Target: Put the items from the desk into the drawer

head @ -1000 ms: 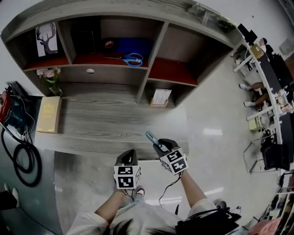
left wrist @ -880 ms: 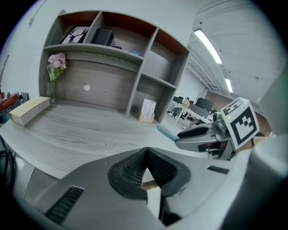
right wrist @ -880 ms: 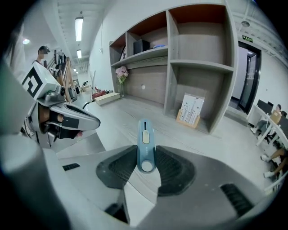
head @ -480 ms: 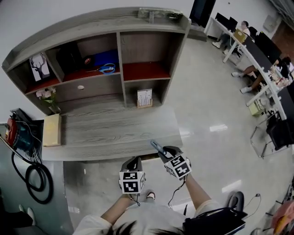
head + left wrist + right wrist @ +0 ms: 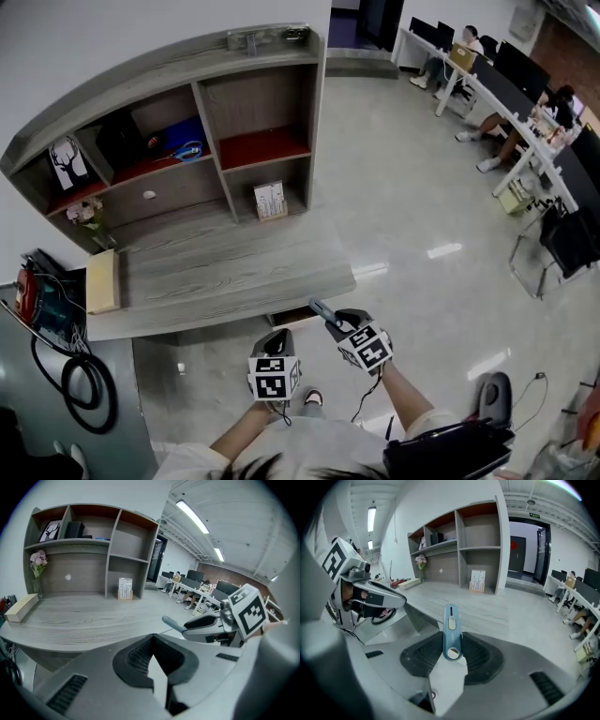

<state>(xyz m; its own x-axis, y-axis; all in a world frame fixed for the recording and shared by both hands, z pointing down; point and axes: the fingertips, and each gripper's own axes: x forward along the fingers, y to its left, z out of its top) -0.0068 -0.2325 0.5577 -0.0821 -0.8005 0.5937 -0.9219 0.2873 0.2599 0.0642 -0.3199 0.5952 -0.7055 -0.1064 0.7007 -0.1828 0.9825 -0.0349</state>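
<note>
carry step: right gripper (image 5: 451, 652) clamps a blue box cutter (image 5: 451, 623) just off the desk (image 5: 225, 272) front, left gripper (image 5: 151, 663) closed and empty, next likely opening the knobbed drawer (image 5: 150, 195).

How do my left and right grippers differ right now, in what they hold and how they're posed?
The left gripper has its jaws together on nothing; the right gripper is clamped on a blue utility knife. The left gripper points straight at the desk; the right gripper angles leftward, knife tip leading. Both are shut, near the desk's front edge.
</note>
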